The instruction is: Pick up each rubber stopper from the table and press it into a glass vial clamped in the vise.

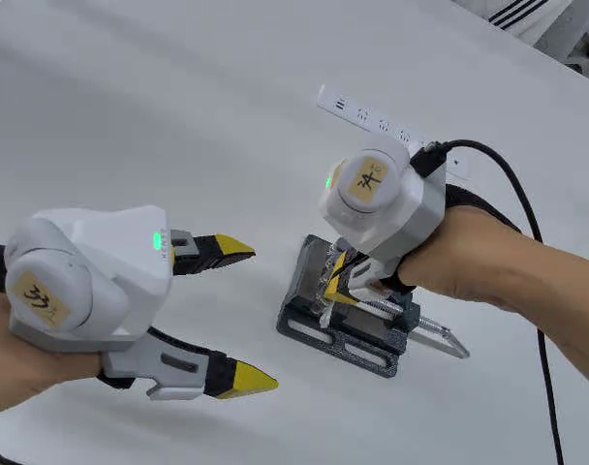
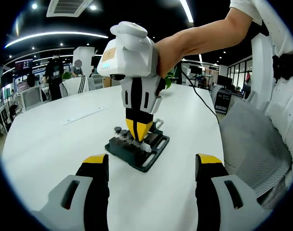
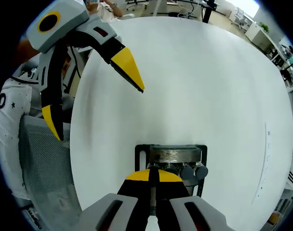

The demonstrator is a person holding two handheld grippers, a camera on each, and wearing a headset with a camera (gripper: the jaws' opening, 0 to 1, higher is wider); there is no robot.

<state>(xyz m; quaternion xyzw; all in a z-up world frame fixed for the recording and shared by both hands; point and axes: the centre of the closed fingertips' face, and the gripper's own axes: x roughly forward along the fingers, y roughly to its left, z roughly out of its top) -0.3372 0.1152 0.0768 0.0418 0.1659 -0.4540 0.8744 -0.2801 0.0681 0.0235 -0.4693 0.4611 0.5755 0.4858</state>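
Observation:
A dark vise (image 1: 341,334) sits on the white table and clamps a row of glass vials (image 3: 171,168). Two of them carry grey rubber stoppers (image 3: 194,171), which appear dark in the left gripper view (image 2: 120,131). My right gripper (image 1: 339,279) points straight down with its yellow tips together on the vial row; whatever lies under the tips is hidden. From the left gripper view, the right gripper (image 2: 138,131) stands upright over the vise (image 2: 137,149). My left gripper (image 1: 242,313) hovers to the left of the vise, open and empty, its own jaws spread wide (image 2: 152,161).
A white power strip (image 1: 377,123) lies behind the vise, and a black cable (image 1: 527,213) runs from the right gripper off the table's right side. The vise's screw handle (image 1: 440,334) sticks out to the right. A grey mesh chair (image 2: 255,144) stands beside the table.

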